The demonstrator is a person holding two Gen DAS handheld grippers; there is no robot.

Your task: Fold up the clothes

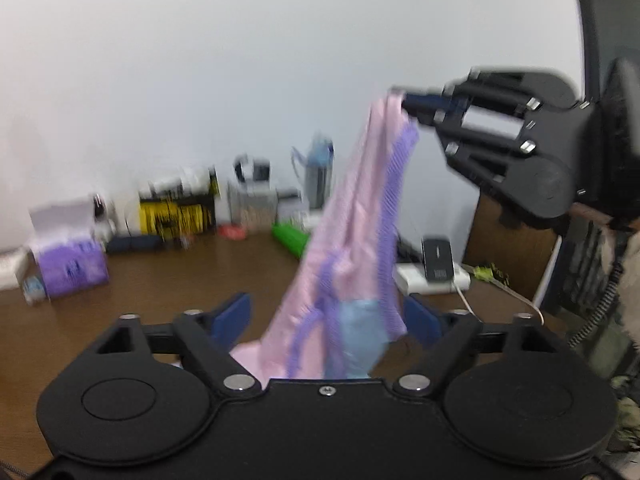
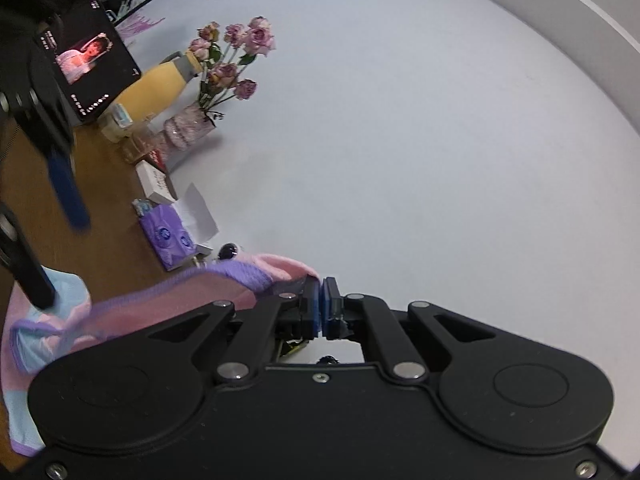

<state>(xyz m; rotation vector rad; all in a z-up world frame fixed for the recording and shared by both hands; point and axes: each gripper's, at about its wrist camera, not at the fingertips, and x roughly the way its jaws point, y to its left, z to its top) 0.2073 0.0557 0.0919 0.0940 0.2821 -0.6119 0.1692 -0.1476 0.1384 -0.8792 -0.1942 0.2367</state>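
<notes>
One corner of the pink garment (image 1: 352,216) was pinched in my right claw (image 1: 404,104), raised so it hung straight. My left claw (image 1: 326,316) stood wide, holding nothing, flanking the hem for a regrip.

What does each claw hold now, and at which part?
The right claw pinches the pink garment at its top edge. The left claw is open, holding nothing.

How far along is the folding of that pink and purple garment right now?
Early. Nothing looks folded yet: the pink garment hangs in loose creases from the right gripper, which is shut on its top edge above the wooden table. In hand: the left gripper stands open with the hanging lower part between its fingers, not pinched. Left: grab a second point, spread it flat, then make every fold.
</notes>
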